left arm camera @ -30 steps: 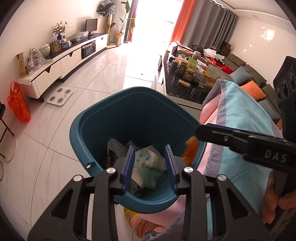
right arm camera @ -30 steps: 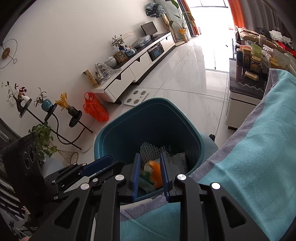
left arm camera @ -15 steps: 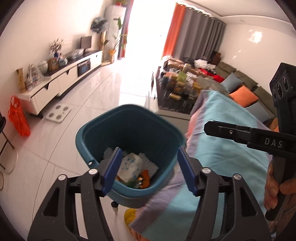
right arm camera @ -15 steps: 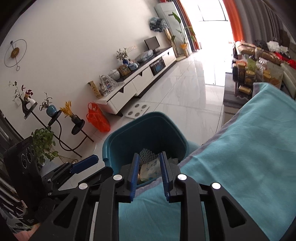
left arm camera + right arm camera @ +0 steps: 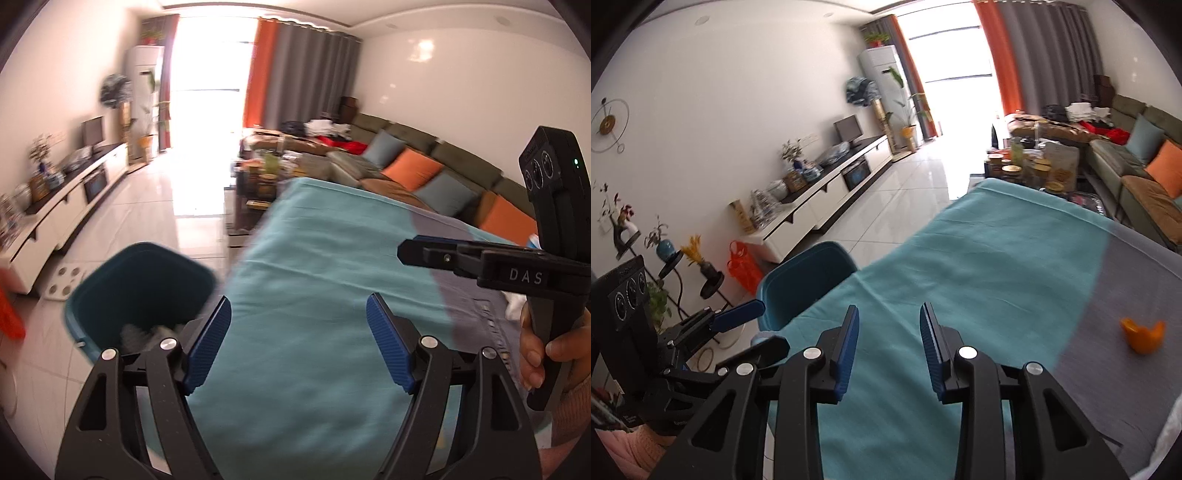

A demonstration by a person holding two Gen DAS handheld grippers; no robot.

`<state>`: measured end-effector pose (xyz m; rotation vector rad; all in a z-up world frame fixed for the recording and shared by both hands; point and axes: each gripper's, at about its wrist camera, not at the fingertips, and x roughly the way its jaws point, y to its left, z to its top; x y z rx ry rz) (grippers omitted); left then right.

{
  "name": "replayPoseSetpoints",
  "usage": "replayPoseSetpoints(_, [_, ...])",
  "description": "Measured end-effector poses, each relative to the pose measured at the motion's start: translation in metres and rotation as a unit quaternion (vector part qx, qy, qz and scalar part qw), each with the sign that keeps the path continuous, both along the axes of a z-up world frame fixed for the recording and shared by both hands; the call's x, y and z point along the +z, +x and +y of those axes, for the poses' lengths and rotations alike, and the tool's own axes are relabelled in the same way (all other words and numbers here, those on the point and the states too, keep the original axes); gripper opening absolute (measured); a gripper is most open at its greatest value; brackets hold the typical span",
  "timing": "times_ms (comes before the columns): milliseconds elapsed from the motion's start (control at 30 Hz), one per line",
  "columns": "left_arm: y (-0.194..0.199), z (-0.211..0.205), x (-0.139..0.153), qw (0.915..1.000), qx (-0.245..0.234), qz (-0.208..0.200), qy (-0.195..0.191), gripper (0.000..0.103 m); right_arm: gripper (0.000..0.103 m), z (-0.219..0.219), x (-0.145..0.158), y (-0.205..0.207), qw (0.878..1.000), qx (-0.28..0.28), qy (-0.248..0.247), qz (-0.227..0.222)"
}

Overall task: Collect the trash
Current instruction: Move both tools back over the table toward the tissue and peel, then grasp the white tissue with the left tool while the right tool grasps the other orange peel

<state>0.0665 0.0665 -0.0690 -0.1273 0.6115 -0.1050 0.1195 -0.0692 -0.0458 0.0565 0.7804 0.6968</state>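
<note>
Both grippers, left and right, are emptied and drawn back from the teal plastic bin; jaws opening, nothing between; orange peel scrap is seen right of the right fingers.

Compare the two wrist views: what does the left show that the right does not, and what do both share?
Left only: crumpled trash inside the teal plastic bin, and a hand holding the other gripper.

Right only: an orange peel scrap on the grey cloth, and an orange plastic bag on the floor.

Both: the bin, the teal tablecloth, empty opening grippers.
</note>
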Motion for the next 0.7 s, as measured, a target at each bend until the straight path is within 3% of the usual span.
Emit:
replayPoseSetpoints(500, [0.021,-0.127,-0.005,0.9917,-0.127,0.018,0.012,0.075,0.035,-0.118,-0.002,-0.026,0.994,-0.103,-0.002,-0.02])
replayPoseSetpoints(700, [0.031,-0.177,-0.009,0.9805,-0.193,0.037,-0.004,0.075,0.036,-0.166,0.0,-0.025,0.988,-0.151,0.006,-0.024])
